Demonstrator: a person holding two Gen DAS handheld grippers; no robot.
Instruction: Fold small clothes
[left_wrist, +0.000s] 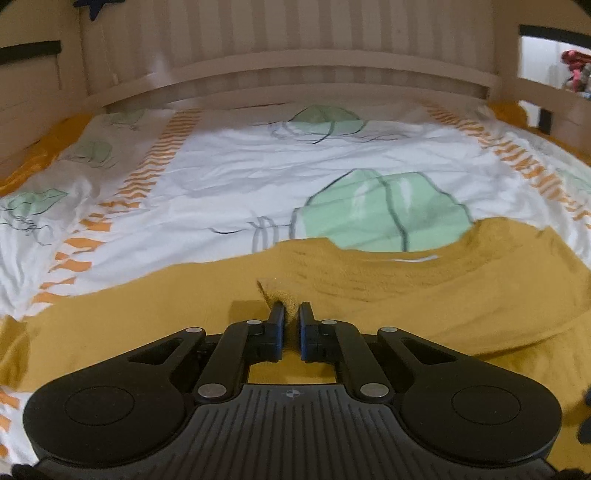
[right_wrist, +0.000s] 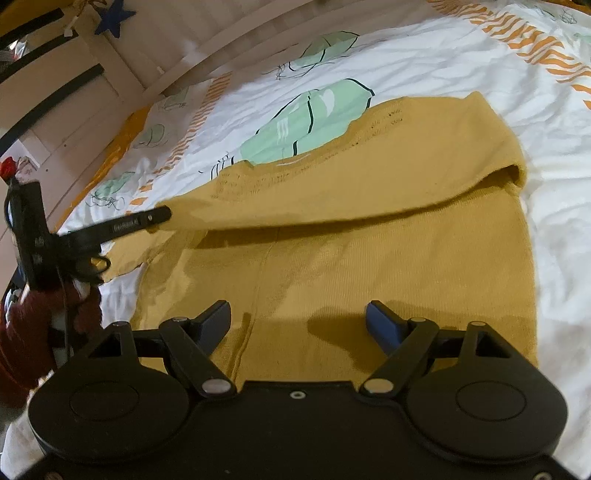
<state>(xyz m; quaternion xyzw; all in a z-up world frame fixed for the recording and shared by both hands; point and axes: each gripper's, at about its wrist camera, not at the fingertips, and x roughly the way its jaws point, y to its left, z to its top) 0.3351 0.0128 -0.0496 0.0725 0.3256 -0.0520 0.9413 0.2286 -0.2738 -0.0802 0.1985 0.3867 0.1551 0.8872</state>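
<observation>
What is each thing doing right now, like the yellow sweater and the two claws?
Left claw: shut, pinching an edge of the yellow sweater.
Right claw: open, holding nothing, above the sweater's lower part.
Yellow sweater: spread on the bed, its left side lifted off the bed by the left claw.
Duvet: spread flat, slightly wrinkled, under the sweater.

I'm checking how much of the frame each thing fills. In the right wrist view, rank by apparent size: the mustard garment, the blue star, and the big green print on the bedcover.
1. mustard garment, largest by far, though nearest the camera.
2. big green print.
3. blue star, smallest, though farthest away.
</observation>
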